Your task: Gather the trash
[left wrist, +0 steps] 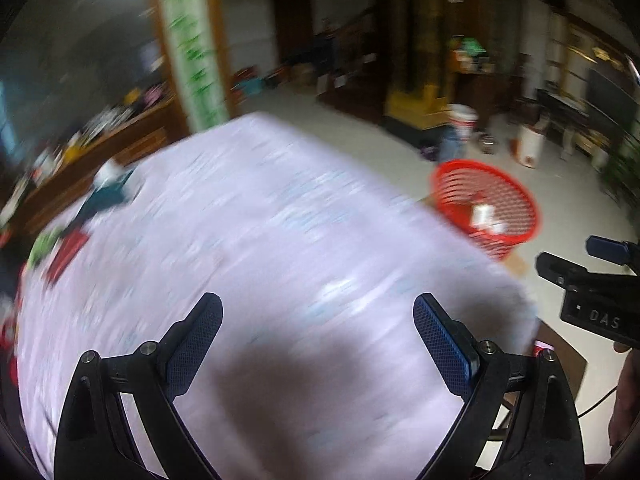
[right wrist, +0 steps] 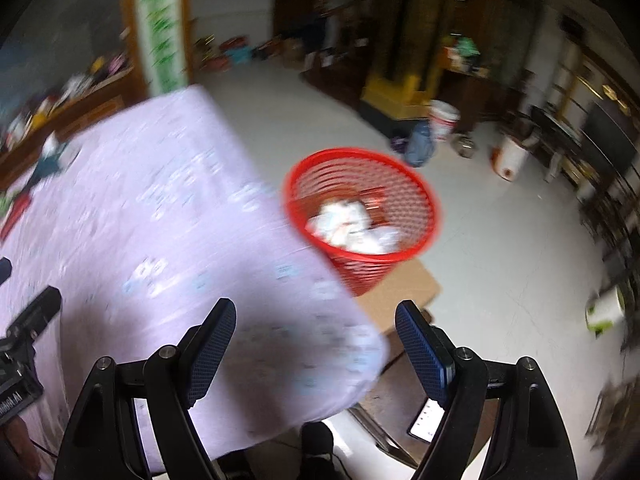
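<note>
A red mesh basket [right wrist: 394,184] stands on the floor by the table's corner, with crumpled white paper [right wrist: 352,226] and a red wrapper inside; in the left wrist view the basket [left wrist: 510,200] shows past the table's far right edge. My left gripper [left wrist: 318,318] is open over the lilac tablecloth [left wrist: 260,240], nothing between its fingers. My right gripper [right wrist: 316,320] is open above the table's corner, also holding nothing. Blurred scraps, teal [left wrist: 106,194], red [left wrist: 66,254] and green, lie at the cloth's far left. The right gripper [left wrist: 592,280] shows at the left view's right edge.
The lilac tablecloth [right wrist: 160,220] hangs over the table edge. Flat cardboard [right wrist: 404,292] lies under the basket. A white bucket [right wrist: 444,118], a blue bag [right wrist: 420,144] and a white jug [right wrist: 512,158] stand on the floor beyond. A phone [right wrist: 428,420] lies below the right fingers. Cluttered shelves line the walls.
</note>
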